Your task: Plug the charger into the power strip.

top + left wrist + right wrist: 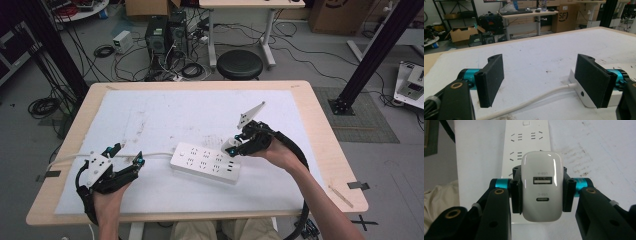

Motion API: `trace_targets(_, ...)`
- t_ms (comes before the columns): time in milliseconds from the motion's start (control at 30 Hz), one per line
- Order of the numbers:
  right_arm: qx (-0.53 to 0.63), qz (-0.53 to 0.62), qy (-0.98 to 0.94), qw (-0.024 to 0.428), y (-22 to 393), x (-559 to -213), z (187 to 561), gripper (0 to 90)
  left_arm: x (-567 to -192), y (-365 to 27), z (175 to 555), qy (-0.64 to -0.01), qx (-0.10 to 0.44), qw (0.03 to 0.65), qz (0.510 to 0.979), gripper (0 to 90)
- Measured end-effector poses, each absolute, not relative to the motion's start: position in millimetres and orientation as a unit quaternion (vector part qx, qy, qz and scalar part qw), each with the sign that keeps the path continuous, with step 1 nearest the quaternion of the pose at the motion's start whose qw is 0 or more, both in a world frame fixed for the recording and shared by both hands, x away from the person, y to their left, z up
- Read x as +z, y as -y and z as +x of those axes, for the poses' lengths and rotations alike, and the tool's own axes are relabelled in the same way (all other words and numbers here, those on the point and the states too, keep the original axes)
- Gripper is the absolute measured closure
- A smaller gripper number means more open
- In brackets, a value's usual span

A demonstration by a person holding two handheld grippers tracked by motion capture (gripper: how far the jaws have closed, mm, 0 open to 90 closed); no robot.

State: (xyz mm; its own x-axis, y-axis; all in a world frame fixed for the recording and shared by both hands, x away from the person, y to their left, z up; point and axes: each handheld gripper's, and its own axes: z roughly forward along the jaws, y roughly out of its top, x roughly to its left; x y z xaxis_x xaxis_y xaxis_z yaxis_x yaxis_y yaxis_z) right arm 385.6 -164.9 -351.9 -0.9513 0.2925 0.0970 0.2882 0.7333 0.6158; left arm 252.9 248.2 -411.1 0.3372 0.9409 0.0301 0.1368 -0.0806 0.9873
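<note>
- R gripper [236, 146] is clamped on a white USB charger [541, 186]; both pads are pressed against the charger's sides, w/ its USB-A and USB-C ports faced toward the right gripper view's camera.
- Charger is held just above the right end of a white power strip [206, 162], tilted; whether they touch can't be told.
- Power strip is laid flat near the middle of the white mat [165, 112] on the table [320, 125], slightly angled, its sockets faced up.
- A white cable [534, 100] is run from the strip's left end toward the table's left edge.
- L gripper [127, 156] is kept at the near left of the mat, jaws wide apart, nothing between the pads.
- In the left gripper view the cable is seen passing below the gap between the L jaws, and the strip's left end is sat behind the right pad.
- A black stool [240, 64] is seen beyond the far edge of the table.
</note>
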Motion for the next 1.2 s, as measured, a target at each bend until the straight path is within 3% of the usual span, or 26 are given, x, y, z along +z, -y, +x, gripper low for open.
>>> trace_targets(433,0.234,0.13,-0.964,-0.004,118,-360,395,63.2,-414,-252,247,-0.435,0.386,0.521,0.625,23.6)
trace_targets(1200,0.199,0.117,-0.973,0.006,109,-364,395,63.2,-417,-251,247,-0.437,0.386,0.522,0.622,23.6)
